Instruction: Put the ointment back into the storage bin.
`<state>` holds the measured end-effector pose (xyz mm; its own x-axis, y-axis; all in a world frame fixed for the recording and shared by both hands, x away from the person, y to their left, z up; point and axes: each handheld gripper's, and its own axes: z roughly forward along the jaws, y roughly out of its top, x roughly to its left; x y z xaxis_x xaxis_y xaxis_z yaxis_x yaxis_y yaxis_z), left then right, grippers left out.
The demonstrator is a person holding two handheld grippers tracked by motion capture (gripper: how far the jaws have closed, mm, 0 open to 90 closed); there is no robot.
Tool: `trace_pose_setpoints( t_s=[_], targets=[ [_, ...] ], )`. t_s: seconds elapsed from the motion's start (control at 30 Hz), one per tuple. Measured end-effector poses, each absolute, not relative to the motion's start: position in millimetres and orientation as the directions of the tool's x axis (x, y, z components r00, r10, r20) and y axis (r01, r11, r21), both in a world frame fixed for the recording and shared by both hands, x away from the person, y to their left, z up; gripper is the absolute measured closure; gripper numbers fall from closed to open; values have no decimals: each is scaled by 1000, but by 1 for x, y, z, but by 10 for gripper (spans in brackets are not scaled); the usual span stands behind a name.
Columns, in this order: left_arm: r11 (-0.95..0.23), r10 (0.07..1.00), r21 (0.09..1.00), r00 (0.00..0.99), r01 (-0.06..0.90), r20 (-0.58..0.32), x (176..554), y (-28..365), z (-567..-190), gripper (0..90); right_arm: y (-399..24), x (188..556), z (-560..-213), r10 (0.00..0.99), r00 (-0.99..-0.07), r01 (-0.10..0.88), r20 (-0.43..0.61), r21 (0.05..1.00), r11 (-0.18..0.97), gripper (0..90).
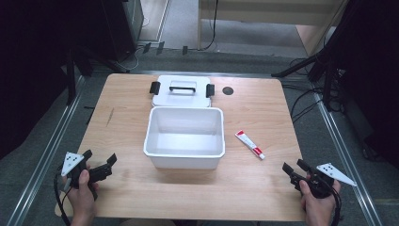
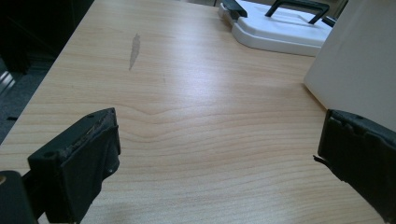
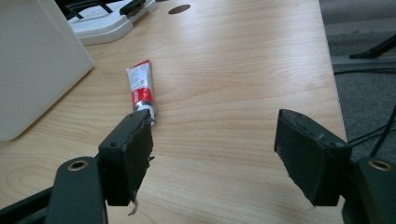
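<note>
Right gripper [image 1: 294, 169] near tube [image 1: 250, 144] — seemingly empty.

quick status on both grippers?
Left gripper: open, holding nothing, above bare table.
Right gripper: open, holding nothing; tube lies ahead of it, untouched.

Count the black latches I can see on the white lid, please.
2: one latch at the lid's left end, the other latch at its right end, either side of the black handle.
</note>
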<state>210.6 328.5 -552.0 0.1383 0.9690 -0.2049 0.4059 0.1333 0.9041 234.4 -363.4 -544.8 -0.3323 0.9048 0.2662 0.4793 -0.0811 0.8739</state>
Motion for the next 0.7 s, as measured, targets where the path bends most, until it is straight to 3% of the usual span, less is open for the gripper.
trace_pose_setpoints(
  t_s=[0.17, 0.33, 0.43, 0.7],
  targets=[
    [142, 967, 903, 140, 405, -214, 210, 329, -552, 0, -352, 245, -537, 924, -340, 548, 174, 836, 43, 306],
    [146, 966, 903, 138, 404, -219, 211, 330, -552, 0, -341, 254, -528, 912, -378, 588, 158, 802, 105, 311],
    [149, 965, 901, 138, 407, -222, 211, 330, -552, 0, -328, 267, -518, 904, -414, 632, 105, 748, 203, 313],
    [145, 965, 901, 143, 409, -220, 211, 330, -552, 0, -309, 292, -502, 886, -459, 703, 68, 638, 315, 308]
  ],
)
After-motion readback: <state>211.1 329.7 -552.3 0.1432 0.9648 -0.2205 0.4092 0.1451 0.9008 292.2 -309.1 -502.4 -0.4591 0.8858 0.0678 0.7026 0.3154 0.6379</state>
